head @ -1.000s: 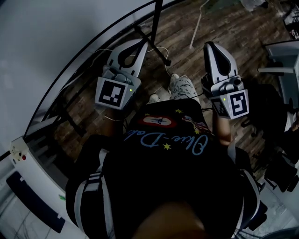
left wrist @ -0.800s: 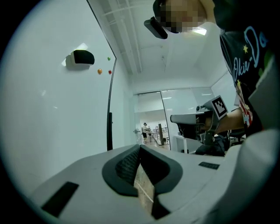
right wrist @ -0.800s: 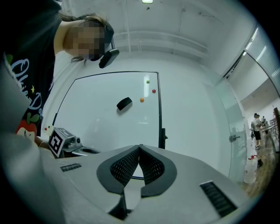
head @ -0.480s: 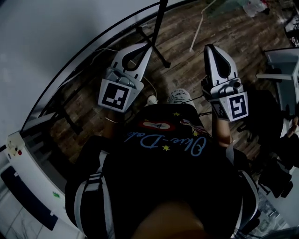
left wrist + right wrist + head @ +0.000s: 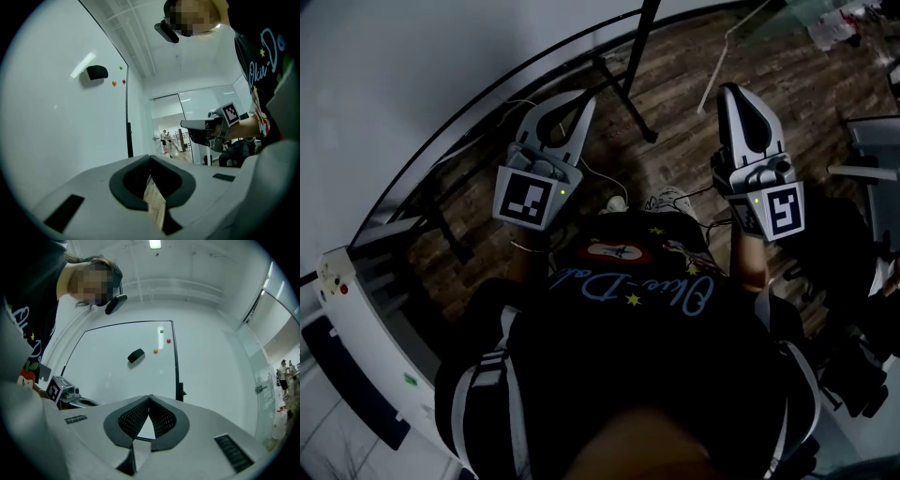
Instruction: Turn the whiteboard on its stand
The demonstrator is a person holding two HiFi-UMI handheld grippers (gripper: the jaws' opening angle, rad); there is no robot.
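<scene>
Here, the whiteboard [image 5: 412, 66] is upright on its stand [image 5: 636, 66] and fills the upper left of the head view as a bare white sheet inside a thin black frame. The left tongs [image 5: 586, 99] are near the whiteboard's face but apart from it. The right tongs [image 5: 727, 90] are well apart from the whiteboard, on the far side of the person.

Both pairs are closed on nothing. In the left gripper view the left tongs [image 5: 150, 157] meet at their tips, and in the right gripper view the right tongs [image 5: 150, 396] do the same.

Only the head view shows the stand's black post and slanted leg below the whiteboard, on the wooden floor [image 5: 694, 122].

Only the gripper views show what sits on the whiteboard. There is a black eraser [image 5: 136, 356], and just beside it three small magnets: green [image 5: 161, 331], red [image 5: 168, 340] and orange [image 5: 155, 351].

The right gripper view faces the whiteboard and takes in most of its frame, with a black fitting [image 5: 179, 392] on the right edge. The left tongs' marker cube [image 5: 52, 390] is at the whiteboard's lower left.

The left gripper view looks along the whiteboard at a slant. The eraser and magnets are high on it, and a glass-walled hall lies past its far edge.
</scene>
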